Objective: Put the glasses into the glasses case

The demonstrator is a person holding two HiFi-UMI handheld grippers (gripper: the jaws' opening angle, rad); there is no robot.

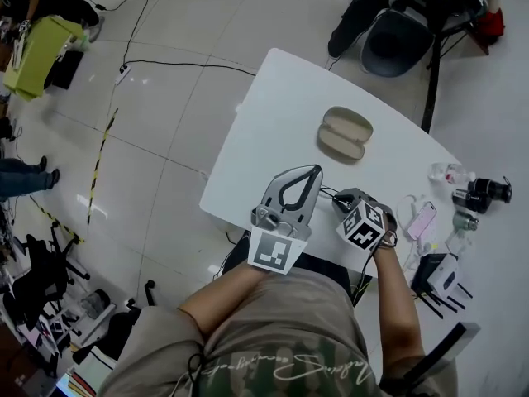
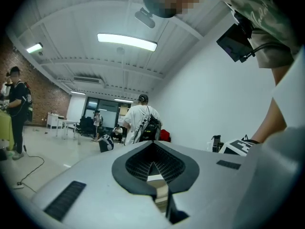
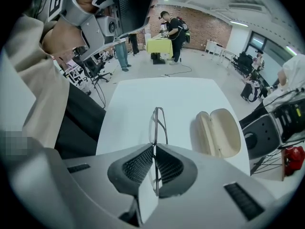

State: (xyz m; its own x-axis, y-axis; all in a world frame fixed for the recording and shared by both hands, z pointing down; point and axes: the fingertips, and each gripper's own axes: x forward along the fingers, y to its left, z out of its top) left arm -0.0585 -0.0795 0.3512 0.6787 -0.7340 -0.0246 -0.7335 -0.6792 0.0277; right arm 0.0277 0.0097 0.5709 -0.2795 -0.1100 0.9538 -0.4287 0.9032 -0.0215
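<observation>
Right gripper [image 3: 154, 149] was clenched on the glasses [image 3: 157, 123]: thin metal frame pinched edge-on between the pads, the rest sticking out past the tips over the table [image 1: 273, 122]. The glasses appeared to be lifted clear of the top, though the right gripper view did not settle it. The case [image 1: 345, 133] lay open on the table, both shells up, ahead and to the right of the glasses and well apart from them. Left gripper [image 1: 312, 172] hung raised above the near table edge, jaws pressed together with nothing between them; its own view pointed into the room, not at the work. Judged step: carry the glasses to the case, placing not yet begun. To do it well, the frame should probably be turned so its long side runs along the long axis of the case, then lowered flat into one shell instead of dropped from height. The grip is on a thin rim, so a slow swing would limit slipping or twisting. The light case may skid when touched; the idle left gripper could steady its rim. Release should wait until the frame rests inside.
</observation>
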